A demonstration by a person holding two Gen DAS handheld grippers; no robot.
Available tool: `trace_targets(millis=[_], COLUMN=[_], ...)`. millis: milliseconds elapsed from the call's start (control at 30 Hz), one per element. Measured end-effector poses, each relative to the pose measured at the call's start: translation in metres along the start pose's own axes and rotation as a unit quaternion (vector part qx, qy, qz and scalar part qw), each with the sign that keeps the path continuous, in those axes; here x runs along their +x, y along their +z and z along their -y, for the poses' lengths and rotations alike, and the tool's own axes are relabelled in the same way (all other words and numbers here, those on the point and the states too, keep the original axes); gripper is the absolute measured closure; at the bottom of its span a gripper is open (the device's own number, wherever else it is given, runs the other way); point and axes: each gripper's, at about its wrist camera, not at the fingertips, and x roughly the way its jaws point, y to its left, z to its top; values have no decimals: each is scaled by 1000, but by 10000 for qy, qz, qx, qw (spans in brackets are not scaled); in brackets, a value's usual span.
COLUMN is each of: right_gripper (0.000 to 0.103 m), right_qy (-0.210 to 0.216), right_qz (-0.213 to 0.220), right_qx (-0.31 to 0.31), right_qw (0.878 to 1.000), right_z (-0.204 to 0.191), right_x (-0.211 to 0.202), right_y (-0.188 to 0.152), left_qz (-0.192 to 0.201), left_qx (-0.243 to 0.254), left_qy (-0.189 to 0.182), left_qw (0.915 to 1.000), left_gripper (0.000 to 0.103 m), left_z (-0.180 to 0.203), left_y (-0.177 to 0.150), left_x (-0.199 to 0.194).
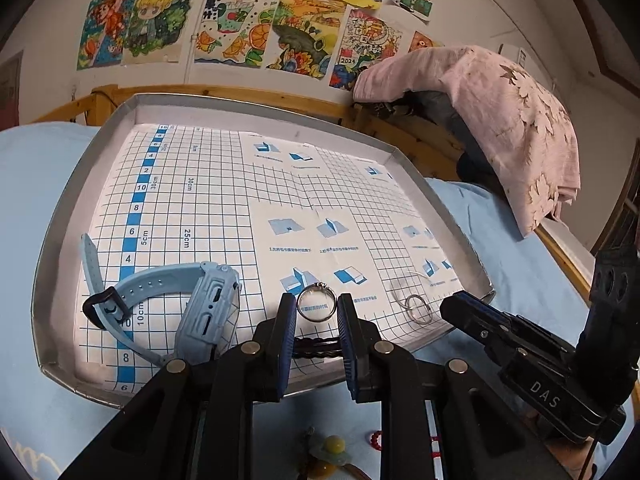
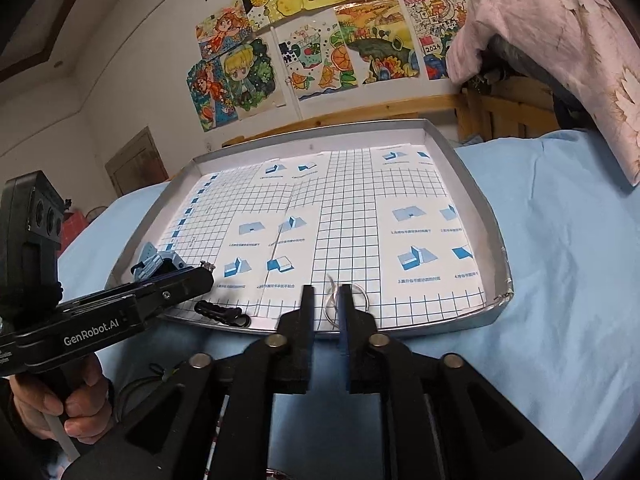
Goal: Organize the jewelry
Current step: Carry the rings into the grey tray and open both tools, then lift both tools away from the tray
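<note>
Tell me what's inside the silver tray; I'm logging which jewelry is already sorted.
In the tray: a blue watch, a silver ring between the left tool's fingers, thin wire rings, and a dark braided bracelet, partly hidden.

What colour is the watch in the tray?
Light blue, with a dark buckle on its strap; the watch shows best in the left wrist view.

Children's colourful drawings (image 1: 224,20) are taped across the white wall (image 2: 132,92) above the bed's wooden headboard rail (image 1: 248,92). A pink floral cloth (image 1: 516,120) drapes over dark items at the bed's far right corner. A light blue sheet (image 2: 560,260) covers the bed. A brown door (image 2: 136,164) stands in the left wall.
</note>
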Motion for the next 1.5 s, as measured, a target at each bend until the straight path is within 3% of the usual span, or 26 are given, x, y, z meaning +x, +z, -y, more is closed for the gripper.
trace_targets(millis=[100,200,367,467,500,600,733,800,1033,1500], right_gripper=[76,75,55,47,40,24,7,2,2,1], right_qy=[3,-29,-273,-428,-485,-620,-803,-833,-985,-913], right_qz=[33,109,456,627,688,819,962,1145,1732,2080], right_qx=[56,103,158,137,148,178,-17,-125,-311,-495], right_qw=[10000,9999,9985,9970,9963,9945,9921,9898,9795,9726], right_z=[2,5,9,10,10,10,-5,-16,-55,-121], right_x=[-3,-8,-30,-47,-55,-77,-110,-131,-207,-305], right_y=[-1,1,5,9,10,15,18,15,-12,-88], left_qz=[21,47,172,377,509,765,1100,1314,1751,1950], left_qx=[-54,-94,-97,-86,-81,5,53,77,416,314], left_qy=[-29,2,86,107,163,168,298,331,673,756], left_qw=[10000,9999,9998,9992,9985,9969,9935,9908,9814,9774], left_gripper=[83,82,70,38,27,22,2,0,0,0], left_z=[-2,-3,0,6,9,17,25,27,34,20], left_y=[1,2,2,3,3,3,-2,-8,-41,-125], left_x=[-2,-3,-15,-34,-43,-69,-109,-134,-209,-313])
